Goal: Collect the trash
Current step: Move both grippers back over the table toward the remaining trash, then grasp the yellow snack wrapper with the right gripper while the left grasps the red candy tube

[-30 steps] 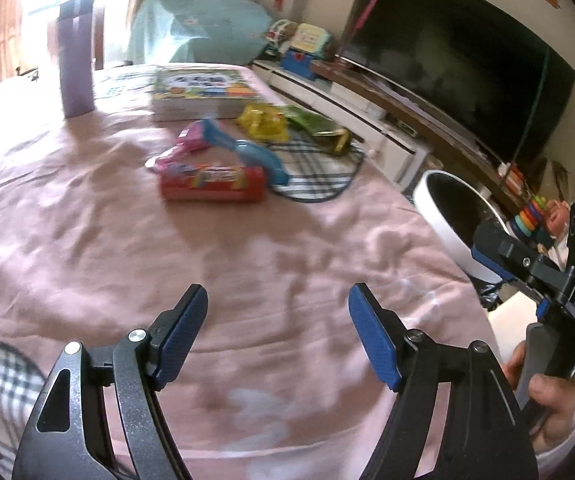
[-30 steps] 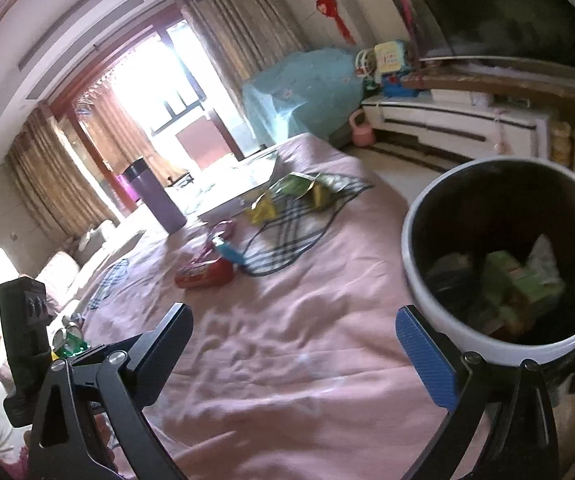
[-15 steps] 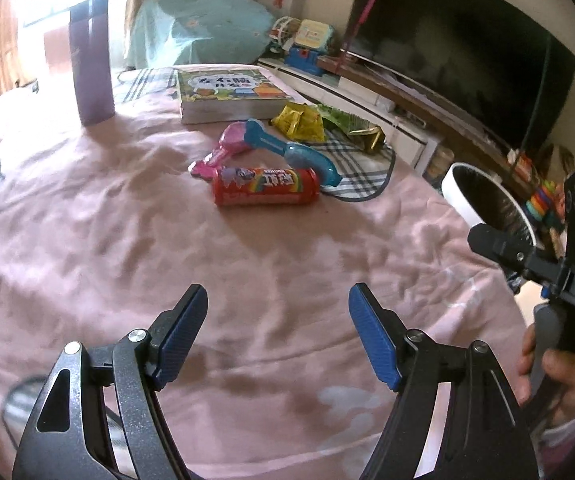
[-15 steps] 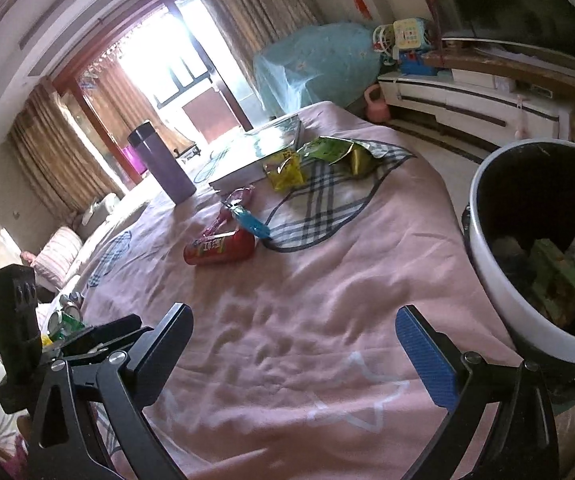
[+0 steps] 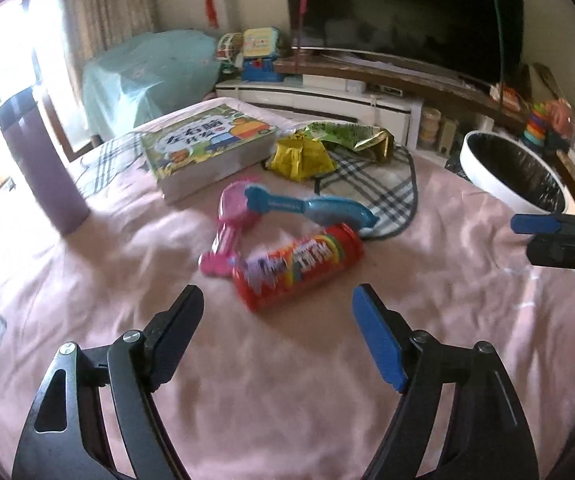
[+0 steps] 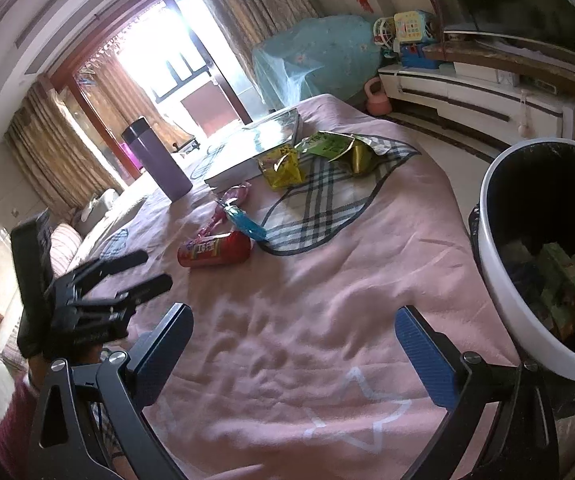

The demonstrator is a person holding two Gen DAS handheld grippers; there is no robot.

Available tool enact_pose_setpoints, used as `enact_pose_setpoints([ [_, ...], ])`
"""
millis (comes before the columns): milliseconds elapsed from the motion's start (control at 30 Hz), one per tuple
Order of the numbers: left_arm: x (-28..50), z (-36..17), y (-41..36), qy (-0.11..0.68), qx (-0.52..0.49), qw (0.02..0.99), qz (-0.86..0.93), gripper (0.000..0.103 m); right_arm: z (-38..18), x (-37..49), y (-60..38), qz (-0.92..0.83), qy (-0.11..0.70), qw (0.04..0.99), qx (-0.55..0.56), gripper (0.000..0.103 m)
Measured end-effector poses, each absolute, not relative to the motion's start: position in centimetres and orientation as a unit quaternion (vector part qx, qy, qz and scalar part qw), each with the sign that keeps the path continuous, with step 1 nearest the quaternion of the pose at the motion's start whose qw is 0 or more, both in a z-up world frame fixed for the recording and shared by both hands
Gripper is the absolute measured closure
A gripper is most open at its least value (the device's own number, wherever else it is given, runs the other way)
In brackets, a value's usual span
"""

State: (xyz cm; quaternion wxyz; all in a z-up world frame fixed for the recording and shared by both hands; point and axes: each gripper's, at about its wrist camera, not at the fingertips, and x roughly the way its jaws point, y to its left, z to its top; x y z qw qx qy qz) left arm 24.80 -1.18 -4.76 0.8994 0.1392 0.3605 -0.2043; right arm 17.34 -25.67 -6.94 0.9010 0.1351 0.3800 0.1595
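A: On the pink-covered tabletop, left gripper has closed in over the last second. The red snack tube was far off; now it lies just beyond the blue pads, tilted, lined up between them.

B: Jaws?

A: Wide on both, holding nothing. Right gripper has swung left, away from the white trash bin, which now sits at the right edge of its view. Bin already holds green packets.

B: So a drop is done and left is on the next pick?

A: My read, yes. Not touching the tube yet. Left view is motion-blurred, so it's moving.

B: Other trash?

A: Yellow wrapper and green-gold wrapper, far side on the plaid patch. The pink and blue toys touch the tube's far end; they could get nudged. The book and purple flask look like keepers.
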Motion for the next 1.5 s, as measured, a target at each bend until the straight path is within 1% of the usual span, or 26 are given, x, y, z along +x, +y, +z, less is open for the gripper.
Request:
enact_pose_setpoints([
  [100, 26.1, -5.5, -2.2, 0.367, 0.180, 0.887, -0.213, 0.021, -7.1, 17.8, -26.0, 0.158, 0.384, 0.899, 0.138, 0.002],
  [367, 27.7, -7.5, -4.2, 0.375, 0.233, 0.867, -0.229, 0.021, -7.6, 19.5, -26.3, 0.149, 0.392, 0.897, 0.136, 0.002],
  [433, 27.8, -7.5, -4.4, 0.375, 0.232, 0.864, -0.243, 0.031, -7.7, 19.8, -26.3, 0.149, 0.394, 0.896, 0.138, 0.002],
  [500, 27.6, -7.7, -4.7, 0.381, 0.235, 0.859, -0.249, 0.052, -7.8, 20.1, -25.9, 0.150, 0.393, 0.897, 0.137, 0.002],
  [567, 27.3, -7.5, -4.6, 0.386, 0.230, 0.857, -0.251, 0.061, -7.9, 20.3, -25.5, 0.150, 0.394, 0.897, 0.134, 0.005],
  [600, 27.0, -7.3, -4.2, 0.393, 0.217, 0.857, -0.251, 0.063, -7.9, 20.4, -25.2, 0.151, 0.395, 0.896, 0.132, 0.008],
  [733, 25.3, -6.7, -2.6, 0.416, 0.159, 0.859, -0.252, 0.064, -7.8, 21.4, -23.8, 0.151, 0.400, 0.897, 0.113, 0.025],
  [800, 24.3, -6.5, -1.2, 0.432, 0.117, 0.861, -0.241, 0.065, -7.7, 22.1, -23.1, 0.151, 0.400, 0.898, 0.106, 0.028],
  [967, 22.1, -6.9, 2.5, 0.459, 0.011, 0.864, -0.206, 0.065, -6.6, 25.2, -20.8, 0.153, 0.382, 0.907, 0.087, 0.030],
  [1100, 20.4, -7.5, 4.9, 0.462, -0.035, 0.873, -0.154, 0.065, -6.2, 29.2, -19.1, 0.143, 0.377, 0.911, 0.086, 0.029],
  [1267, 19.2, -7.7, 6.4, 0.450, -0.080, 0.880, -0.127, 0.065, -7.8, 34.5, -17.0, 0.117, 0.391, 0.910, 0.066, 0.029],
  [1300, 19.1, -7.9, 6.3, 0.451, -0.082, 0.879, -0.128, 0.065, -8.5, 35.4, -16.7, 0.118, 0.401, 0.906, 0.063, 0.031],
  [1333, 19.2, -8.0, 6.3, 0.449, -0.080, 0.881, -0.126, 0.065, -9.1, 35.9, -16.5, 0.119, 0.411, 0.902, 0.062, 0.046],
  [1367, 19.2, -8.0, 6.3, 0.447, -0.079, 0.882, -0.125, 0.065, -9.7, 36.1, -16.3, 0.116, 0.422, 0.897, 0.058, 0.052],
  [1400, 19.0, -8.0, 6.4, 0.444, -0.078, 0.884, -0.125, 0.065, -9.8, 35.5, -16.2, 0.105, 0.417, 0.902, 0.045, 0.060],
  [1500, 19.0, -8.1, 6.0, 0.443, -0.078, 0.884, -0.128, 0.065, -9.7, 33.1, -16.1, 0.134, 0.426, 0.894, 0.042, 0.061],
])
